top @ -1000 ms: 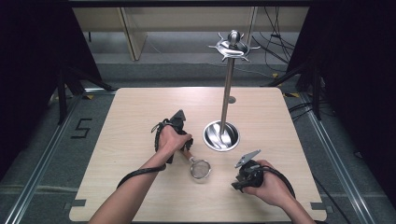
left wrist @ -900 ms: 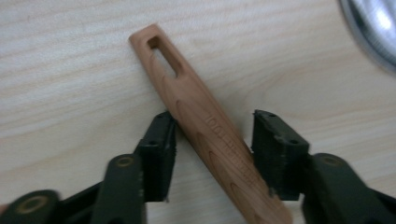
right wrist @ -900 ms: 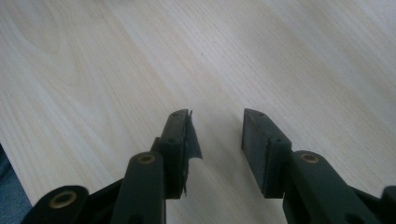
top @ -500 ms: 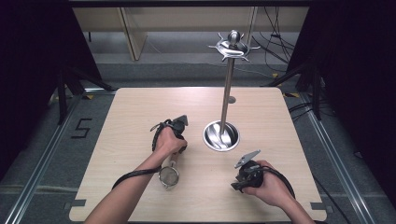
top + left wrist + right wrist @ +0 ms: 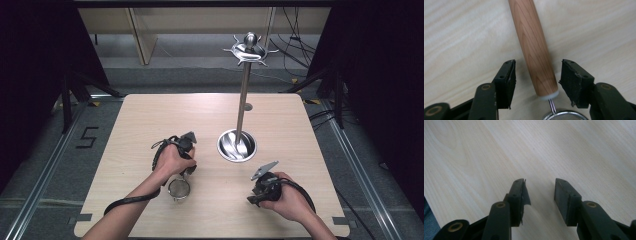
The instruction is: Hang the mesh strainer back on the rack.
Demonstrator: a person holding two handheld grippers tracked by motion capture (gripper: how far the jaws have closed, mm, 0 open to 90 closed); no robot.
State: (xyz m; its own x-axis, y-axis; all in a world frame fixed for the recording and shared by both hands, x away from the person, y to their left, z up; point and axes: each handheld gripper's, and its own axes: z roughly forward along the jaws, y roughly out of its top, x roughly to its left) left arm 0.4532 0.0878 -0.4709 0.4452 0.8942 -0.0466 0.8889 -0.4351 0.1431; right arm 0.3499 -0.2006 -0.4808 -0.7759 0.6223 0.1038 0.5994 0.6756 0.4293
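Wooden-handled round steel mesh strainer (image 5: 178, 188) lies on the pale wood table (image 5: 150, 120). Your left gripper (image 5: 537, 75) straddles its handle, jaws apart, not touching. Your right gripper (image 5: 540, 191) stands parted over bare tabletop.

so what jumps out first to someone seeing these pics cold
The tall metal stand rising from a shiny bowl base right of the table's middle. Then the small mesh strainer lying near the front edge, its wooden handle between the open jaws of the left gripper, untouched.

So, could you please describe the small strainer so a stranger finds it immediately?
On the pale wooden table, look near the front edge, left of the tall metal stand. The strainer lies flat by the left gripper: a round mesh bowl with a wooden handle.
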